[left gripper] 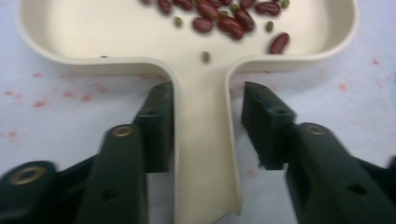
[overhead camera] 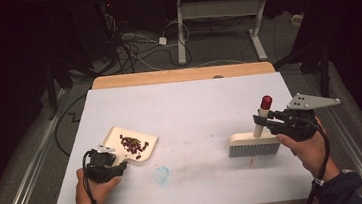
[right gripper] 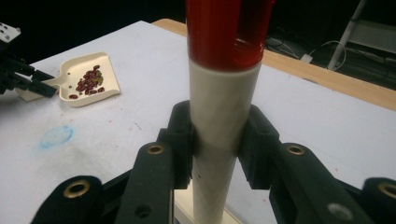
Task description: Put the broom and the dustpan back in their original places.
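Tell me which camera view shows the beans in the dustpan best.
The left gripper view: the beans lie close up in the dustpan, so red ones and small green ones can be told apart. The high view shows a small dark heap; the right gripper view shows them far off.

Left hand-held gripper [overhead camera: 121, 166] at the dustpan [overhead camera: 130, 142] handle, right hand-held gripper [overhead camera: 260, 120] around the brush [overhead camera: 254, 143] handle.

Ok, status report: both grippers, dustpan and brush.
Left gripper open astride dustpan handle. Right gripper shut on brush handle. Beans in dustpan. Nothing in the way.
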A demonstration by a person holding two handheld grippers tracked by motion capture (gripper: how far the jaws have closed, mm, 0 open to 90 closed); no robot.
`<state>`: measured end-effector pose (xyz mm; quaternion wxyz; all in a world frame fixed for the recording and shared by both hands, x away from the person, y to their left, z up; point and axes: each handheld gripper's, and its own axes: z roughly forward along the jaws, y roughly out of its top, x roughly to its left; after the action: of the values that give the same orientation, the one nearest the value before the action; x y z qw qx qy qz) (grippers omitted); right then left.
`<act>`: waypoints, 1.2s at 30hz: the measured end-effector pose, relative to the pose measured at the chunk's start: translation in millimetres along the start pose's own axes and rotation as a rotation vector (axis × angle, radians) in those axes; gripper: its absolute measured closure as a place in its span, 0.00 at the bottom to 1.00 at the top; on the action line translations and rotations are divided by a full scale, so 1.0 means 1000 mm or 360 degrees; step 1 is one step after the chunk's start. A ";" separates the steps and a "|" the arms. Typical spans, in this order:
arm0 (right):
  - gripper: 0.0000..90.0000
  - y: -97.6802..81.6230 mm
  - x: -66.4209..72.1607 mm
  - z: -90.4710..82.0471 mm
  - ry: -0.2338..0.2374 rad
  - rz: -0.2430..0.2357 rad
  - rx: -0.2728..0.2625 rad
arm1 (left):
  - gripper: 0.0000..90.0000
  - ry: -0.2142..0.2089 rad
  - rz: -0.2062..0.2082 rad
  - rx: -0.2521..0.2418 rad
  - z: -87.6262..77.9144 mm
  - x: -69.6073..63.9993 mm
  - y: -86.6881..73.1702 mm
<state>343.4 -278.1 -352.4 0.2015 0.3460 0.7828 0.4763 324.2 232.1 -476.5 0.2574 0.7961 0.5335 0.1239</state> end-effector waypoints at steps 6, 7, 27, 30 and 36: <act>0.77 0.003 -0.004 0.009 0.0004 0.0032 -0.0005 | 0.50 -0.0082 0.0064 -0.0003 -0.001 -0.023 -0.003; 0.77 0.004 -0.004 0.011 0.0006 0.0031 -0.0004 | 0.49 -0.0087 0.0073 -0.0003 -0.002 -0.025 -0.003; 0.75 0.016 -0.027 0.050 -0.0117 0.0165 0.0040 | 0.22 0.0020 0.0420 -0.0617 -0.037 -0.039 -0.011; 0.72 0.018 -0.035 0.061 -0.0186 0.0182 0.0046 | 0.22 0.0023 0.0460 -0.0618 -0.036 -0.044 -0.010; 0.57 0.023 -0.048 0.080 -0.0438 0.0164 0.0074 | 0.22 -0.0006 0.0514 -0.0582 -0.030 -0.049 -0.009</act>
<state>435.6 -258.1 -370.2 0.2743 0.4524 0.7397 0.4159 283.4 198.4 -452.8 0.3751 0.8113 0.3677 0.2566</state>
